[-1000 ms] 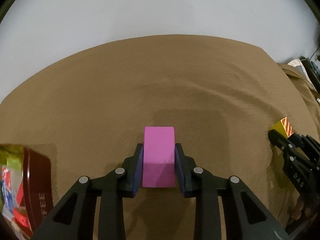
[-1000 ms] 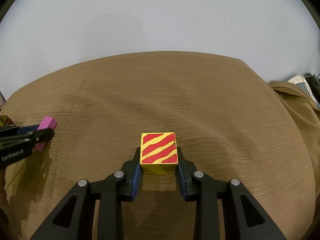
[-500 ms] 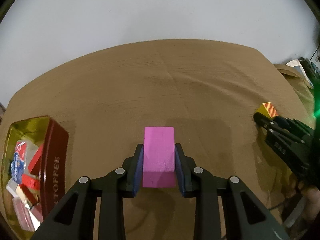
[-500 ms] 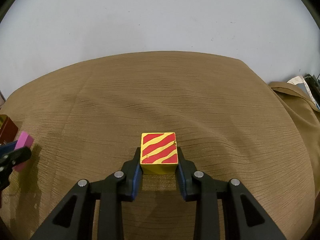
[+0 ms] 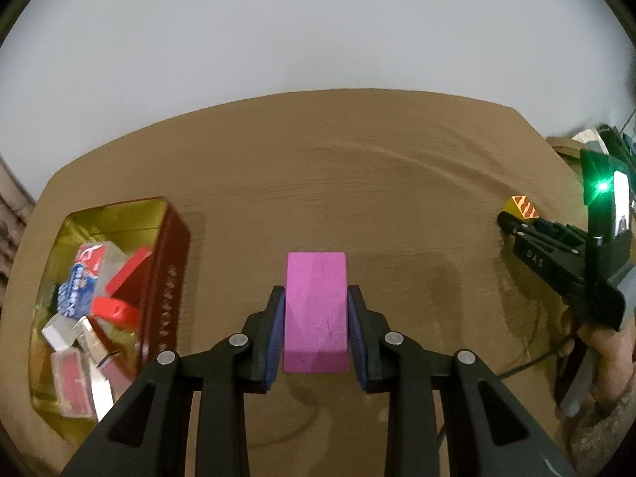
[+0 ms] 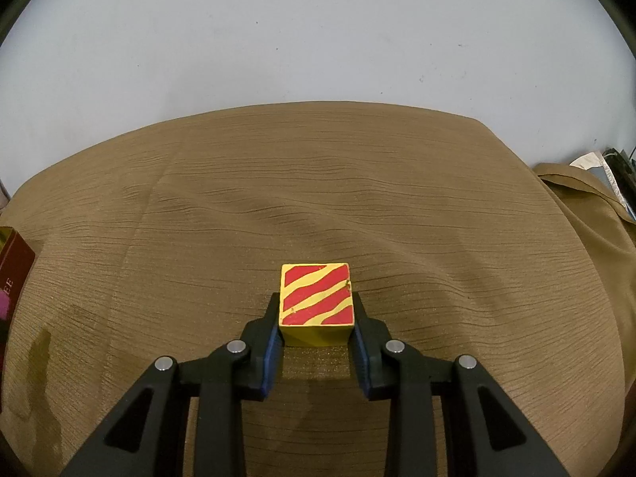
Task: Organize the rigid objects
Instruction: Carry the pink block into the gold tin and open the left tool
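Since the earlier frames, the left gripper had carried its pink block away from the right gripper and toward the open tin, which had come much further into the left wrist view, while the right gripper had kept its place. Both blue pads of the left gripper pressed the long sides of the pink block, clamping it clear of the brown cloth. To its left the red-walled, gold-lined tin sat on the cloth, holding a jumble of small things: a blue and red packet, red pieces and clear cases; what each was could not be told. Far to the right, a hand held the right gripper by its handle. In the right wrist view, the right gripper's pads were clenched on the 2 sides of a yellow cube with red stripes, low over the ribbed cloth with its shadow directly beneath it. A corner of the tin showed at that view's left edge, well apart from the cube.
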The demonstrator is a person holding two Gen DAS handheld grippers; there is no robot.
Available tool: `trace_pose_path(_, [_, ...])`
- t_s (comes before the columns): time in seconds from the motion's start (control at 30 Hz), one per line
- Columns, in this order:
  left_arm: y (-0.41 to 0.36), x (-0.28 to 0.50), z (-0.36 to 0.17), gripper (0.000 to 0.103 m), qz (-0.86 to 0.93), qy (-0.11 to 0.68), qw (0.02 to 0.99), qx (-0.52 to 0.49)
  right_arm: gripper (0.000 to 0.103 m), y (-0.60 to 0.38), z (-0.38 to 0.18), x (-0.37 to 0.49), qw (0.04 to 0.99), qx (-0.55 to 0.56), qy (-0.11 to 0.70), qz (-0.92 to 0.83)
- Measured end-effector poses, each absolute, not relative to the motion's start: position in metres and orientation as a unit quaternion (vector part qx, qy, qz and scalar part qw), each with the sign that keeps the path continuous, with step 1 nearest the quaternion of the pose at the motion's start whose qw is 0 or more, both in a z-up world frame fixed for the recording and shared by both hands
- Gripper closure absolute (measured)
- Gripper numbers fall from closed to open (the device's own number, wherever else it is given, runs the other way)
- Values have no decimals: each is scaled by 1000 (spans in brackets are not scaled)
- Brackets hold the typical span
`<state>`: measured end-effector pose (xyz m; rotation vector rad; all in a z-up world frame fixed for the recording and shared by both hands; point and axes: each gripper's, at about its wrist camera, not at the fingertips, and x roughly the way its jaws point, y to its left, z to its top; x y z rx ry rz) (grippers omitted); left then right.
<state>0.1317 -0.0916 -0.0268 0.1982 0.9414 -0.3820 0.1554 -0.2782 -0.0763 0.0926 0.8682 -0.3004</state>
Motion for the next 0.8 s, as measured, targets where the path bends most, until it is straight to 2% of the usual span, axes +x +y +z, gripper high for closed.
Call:
trace_pose_path(0.27, [-38,126,-7,77,-155,444,879,81,72,-278,-75,155,895,44,419,-145])
trace_pose_path(0.8, [63,151,-2,77,-68,456,887,35,72,-277,-74,153,895,44,419,-145])
